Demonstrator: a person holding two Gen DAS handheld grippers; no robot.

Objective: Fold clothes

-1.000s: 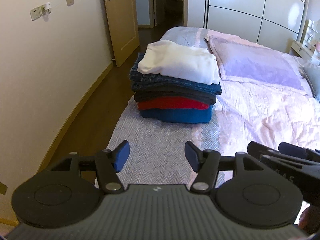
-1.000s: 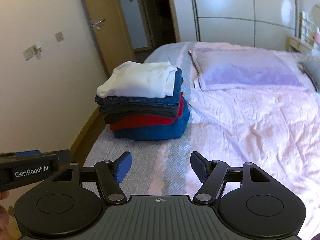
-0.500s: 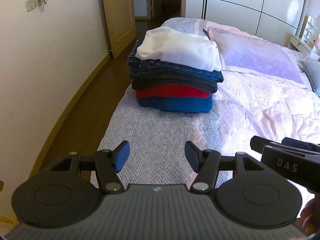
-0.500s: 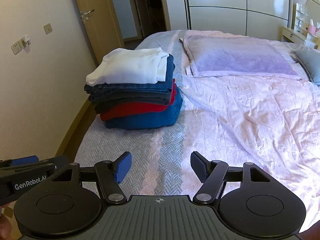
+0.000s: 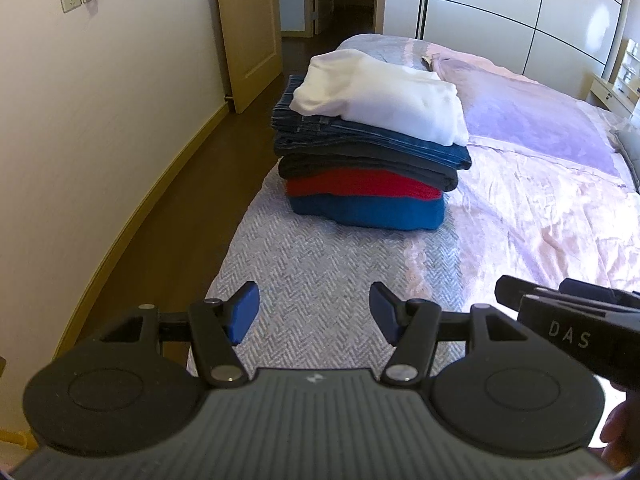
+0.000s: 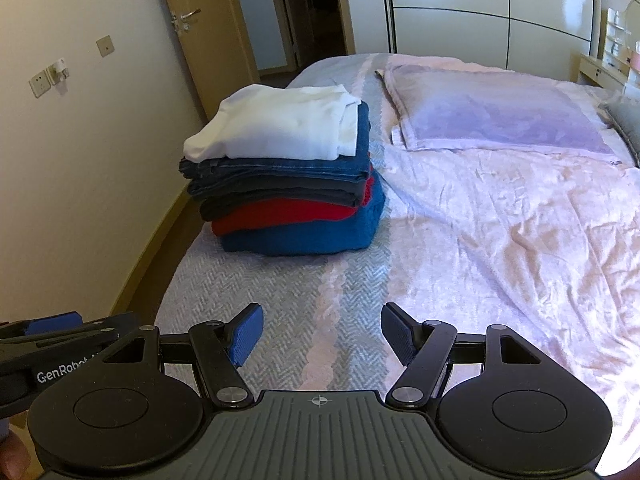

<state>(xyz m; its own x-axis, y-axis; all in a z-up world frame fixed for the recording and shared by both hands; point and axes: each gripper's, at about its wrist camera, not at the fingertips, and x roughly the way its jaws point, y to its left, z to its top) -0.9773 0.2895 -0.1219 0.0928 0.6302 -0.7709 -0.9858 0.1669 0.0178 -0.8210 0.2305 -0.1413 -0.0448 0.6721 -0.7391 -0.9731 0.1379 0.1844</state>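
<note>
Stack of folded clothes [image 5: 372, 152] sits on the bed [image 6: 500, 232], on the grey herringbone strip along its left edge, toward the far half. Layers, top down: white garment [image 5: 384, 96], blue denim [image 5: 372, 140], dark grey piece [image 5: 360, 164], red piece [image 5: 360, 184], blue piece [image 5: 368, 210] at the bottom. Edges roughly aligned; the white top layer is set a little askew and droops over the denim on the right side. Stack stands free, nothing touching it.

Left gripper [image 5: 314, 312]: jaws spread wide, blue pads apart, nothing between them. Held above the near end of the herringbone strip, pointing toward the stack, well apart from it.

Right gripper [image 6: 322, 334]: jaws likewise wide apart, empty. Held above the near bed, over the seam between herringbone strip and pink quilt [image 6: 520, 260], just right of the left gripper. Each gripper's side shows at the edge of the other's view.

Surroundings: lilac pillow [image 6: 500, 120] at far right of the stack, lying flat on the quilt. Left of the bed, dark wood floor [image 5: 168, 208], cream wall, open wooden door [image 5: 248, 28] at the far end. White wardrobe [image 6: 480, 8] behind the bed.
</note>
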